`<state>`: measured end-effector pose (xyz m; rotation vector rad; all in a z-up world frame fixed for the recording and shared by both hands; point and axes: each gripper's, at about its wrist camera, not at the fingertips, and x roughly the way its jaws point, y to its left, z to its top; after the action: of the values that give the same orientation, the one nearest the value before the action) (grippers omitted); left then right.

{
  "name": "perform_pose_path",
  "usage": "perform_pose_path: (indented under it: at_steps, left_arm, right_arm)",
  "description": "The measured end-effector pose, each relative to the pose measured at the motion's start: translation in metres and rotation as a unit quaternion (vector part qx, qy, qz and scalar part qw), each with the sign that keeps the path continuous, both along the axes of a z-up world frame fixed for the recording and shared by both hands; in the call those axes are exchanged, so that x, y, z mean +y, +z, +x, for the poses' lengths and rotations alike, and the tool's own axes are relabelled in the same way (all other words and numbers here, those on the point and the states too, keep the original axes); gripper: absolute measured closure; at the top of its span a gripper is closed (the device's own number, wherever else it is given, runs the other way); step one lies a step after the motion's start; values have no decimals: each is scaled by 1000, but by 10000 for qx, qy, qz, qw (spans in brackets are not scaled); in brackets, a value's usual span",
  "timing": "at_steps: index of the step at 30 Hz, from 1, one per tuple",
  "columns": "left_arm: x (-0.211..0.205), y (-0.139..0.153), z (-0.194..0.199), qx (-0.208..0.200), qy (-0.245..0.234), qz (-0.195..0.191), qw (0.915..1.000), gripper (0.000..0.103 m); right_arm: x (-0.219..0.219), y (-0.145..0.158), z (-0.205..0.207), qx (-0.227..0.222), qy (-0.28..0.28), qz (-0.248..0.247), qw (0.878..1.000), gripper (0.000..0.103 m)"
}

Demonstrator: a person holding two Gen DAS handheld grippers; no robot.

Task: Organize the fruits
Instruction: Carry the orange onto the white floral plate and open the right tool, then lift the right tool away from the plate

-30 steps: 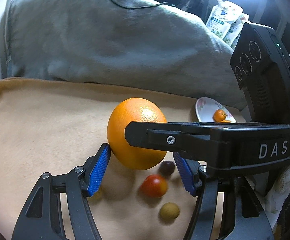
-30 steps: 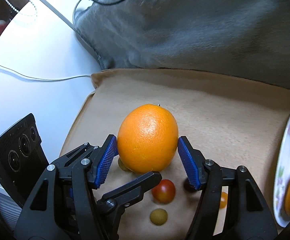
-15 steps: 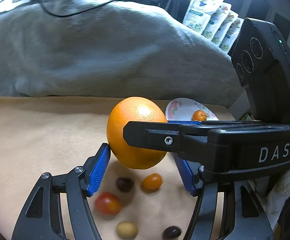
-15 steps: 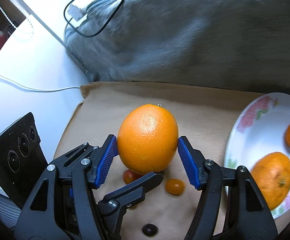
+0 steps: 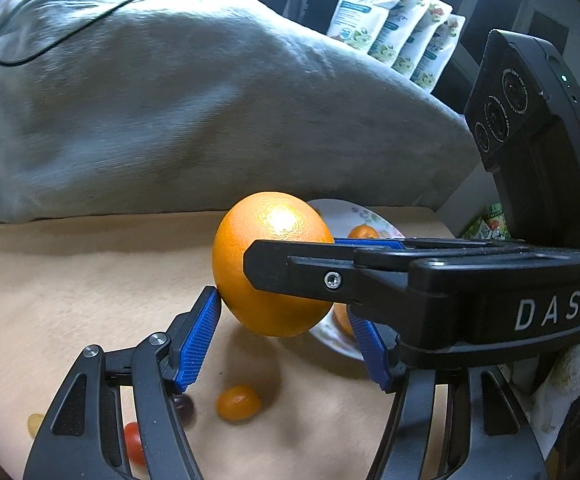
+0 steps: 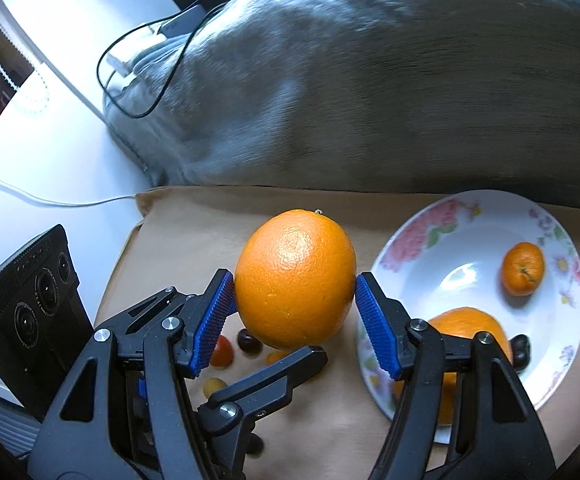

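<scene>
- Right wrist view: my right hand-held gripper [image 6: 294, 312] and left hand-held gripper [image 5: 286, 338] both clamp one orange [image 6: 294, 278].
- Floral plate [image 6: 465, 236] holds some fruit; small fruits [image 5: 237, 402] remain on the beige cloth [image 5: 70, 280].

The large orange [image 5: 270, 264] is the landmark. In the left wrist view, a black finger of the right tongs [image 5: 290, 276] crosses its front and hides its lower right side. Behind it, the floral plate [image 5: 363, 220] shows only as slivers; one small mandarin [image 5: 363, 233] peeks over the finger. Below the orange, a dark grape [image 5: 184, 405] and a red tomato [image 5: 134, 442] are half hidden behind the left tongs' arm [image 5: 158, 400]; a small orange fruit [image 5: 238, 402] is blurred. In the right wrist view, the second orange [image 6: 465, 326] on the plate [image 6: 469, 236], right of the landmark, is largely covered by the tongs' frame.
</scene>
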<state>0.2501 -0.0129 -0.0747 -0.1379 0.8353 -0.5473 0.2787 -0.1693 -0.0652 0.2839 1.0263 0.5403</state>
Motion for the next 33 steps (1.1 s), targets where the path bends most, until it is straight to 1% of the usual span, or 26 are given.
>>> perform_pose_path:
  at_steps: [8,13,21,24,27,33]
  left_arm:
    - [-19,-4,10,71,-108,40,9999,39]
    - [-15,-9,12,168,-123,-14,9998,39]
    - [-32,-11,20,285,-245,-103,9992,39]
    - [-37,-9,19,244,-310,-166,9991,42]
    - [-38,-2,16,154,-339,-185,9991,42]
    - [-34,7,8,66,-337,-228,9991,42]
  right_arm:
    - [-11,-5,8,46,-155,-34,9999,37]
    - [-18,-9,12,67,-215,-53,9997,37]
    - [-35,-6,18,-15,-473,-27,9989,37]
    - [-43,1,18,-153,-522,48,9985,37]
    - [-45,13,14,-373,-561,-64,9977,37]
    - [-47,29,5,-619,-649,-128,9959,36]
